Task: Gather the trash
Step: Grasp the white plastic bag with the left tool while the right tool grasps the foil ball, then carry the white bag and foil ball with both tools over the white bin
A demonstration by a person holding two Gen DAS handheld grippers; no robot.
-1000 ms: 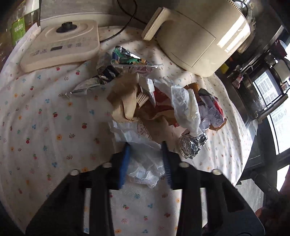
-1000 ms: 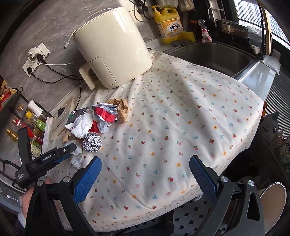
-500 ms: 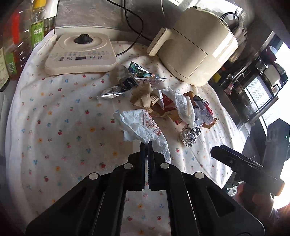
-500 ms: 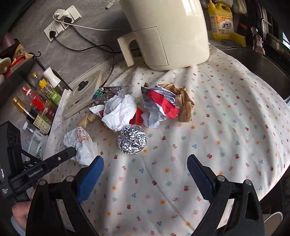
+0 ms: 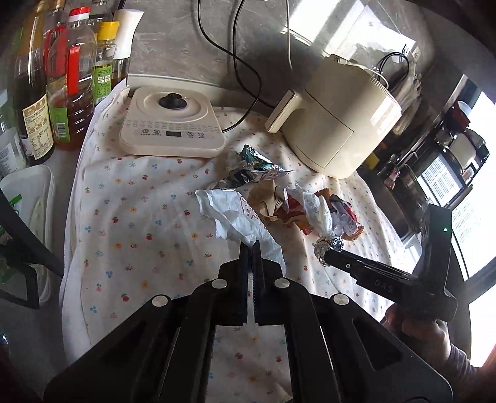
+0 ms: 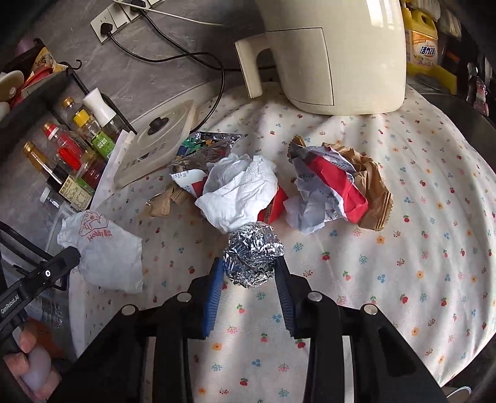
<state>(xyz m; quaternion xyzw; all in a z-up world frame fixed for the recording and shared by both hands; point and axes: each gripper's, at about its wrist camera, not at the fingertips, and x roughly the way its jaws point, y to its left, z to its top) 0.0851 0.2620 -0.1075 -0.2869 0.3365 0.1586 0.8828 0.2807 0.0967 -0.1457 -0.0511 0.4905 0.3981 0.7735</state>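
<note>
A pile of trash lies on the floral tablecloth (image 6: 403, 248): crumpled white paper (image 6: 238, 192), a red-and-white wrapper (image 6: 328, 192), a brown paper bag (image 6: 369, 183) and a shiny snack wrapper (image 6: 210, 145). My left gripper (image 5: 251, 248) is shut on a white plastic bag with red print (image 5: 235, 217), pulled to the pile's left side; the same bag (image 6: 105, 251) shows in the right wrist view. My right gripper (image 6: 249, 269) is closing on a foil ball (image 6: 252, 254) in front of the pile, and its blue pads (image 6: 217, 279) touch both sides of the ball.
A cream air fryer (image 6: 334, 55) stands behind the pile, with an induction cooker (image 6: 155, 142) to its left and cords running to the wall sockets (image 6: 114, 18). Several sauce and oil bottles (image 6: 71, 155) line the left edge. A yellow detergent jug (image 6: 424, 46) stands at the back right.
My left gripper shut on the white bag, then rose and drew back, dragging it off the pile. My right gripper came in over the cloth and narrowed its wide jaws around the foil ball.
</note>
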